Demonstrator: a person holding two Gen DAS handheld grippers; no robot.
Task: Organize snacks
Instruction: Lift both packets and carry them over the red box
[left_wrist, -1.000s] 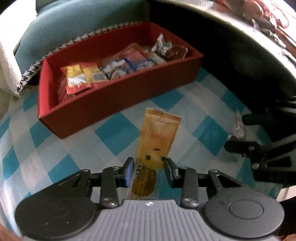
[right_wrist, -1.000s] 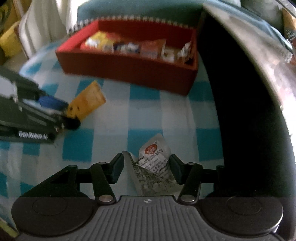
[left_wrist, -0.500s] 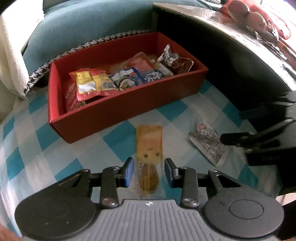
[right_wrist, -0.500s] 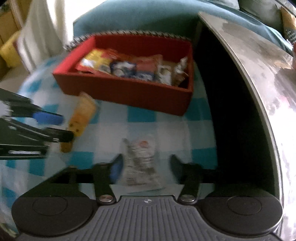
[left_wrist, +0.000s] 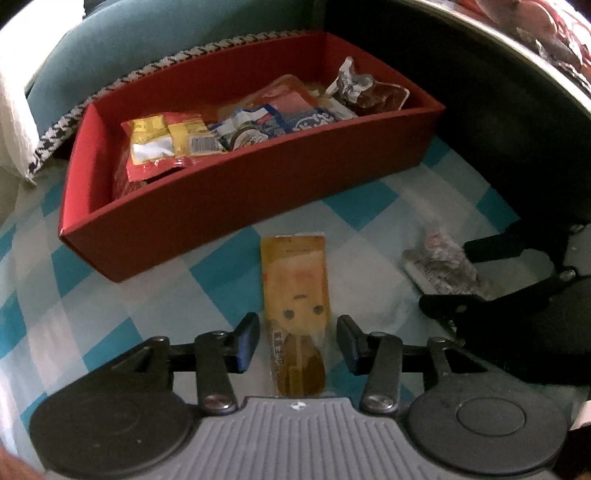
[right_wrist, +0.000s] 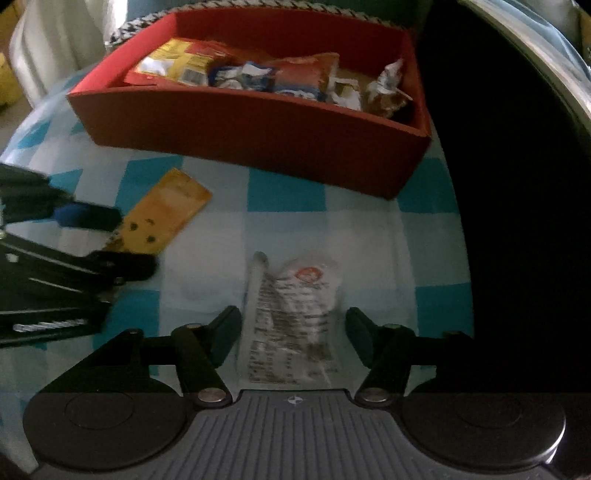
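A long orange snack packet (left_wrist: 295, 273) lies flat on the blue-checked cloth (left_wrist: 110, 295), in front of a red box (left_wrist: 221, 206) holding several snack packets. My left gripper (left_wrist: 297, 328) straddles its near end. The jaws are opening, with a gap on each side of the packet. A crumpled white packet (right_wrist: 295, 295) with a red logo lies to the right. My right gripper (right_wrist: 291, 332) is around it, jaws closing, pads close to the wrapper but not pressing on it. The right wrist view also shows the orange packet (right_wrist: 162, 214) and the left gripper (right_wrist: 135, 242).
The red box (right_wrist: 258, 140) stands at the back of the cloth. A dark round table with a metal rim (left_wrist: 517, 129) rises on the right. A teal cushion (left_wrist: 147, 37) with houndstooth trim lies behind the box, and white fabric (left_wrist: 14, 122) at the far left.
The orange packet, pinched and standing tilted a second ago, now lies flat with the left jaws spread around it. The white packet went from pinched to lying on the cloth. Both grippers sank.
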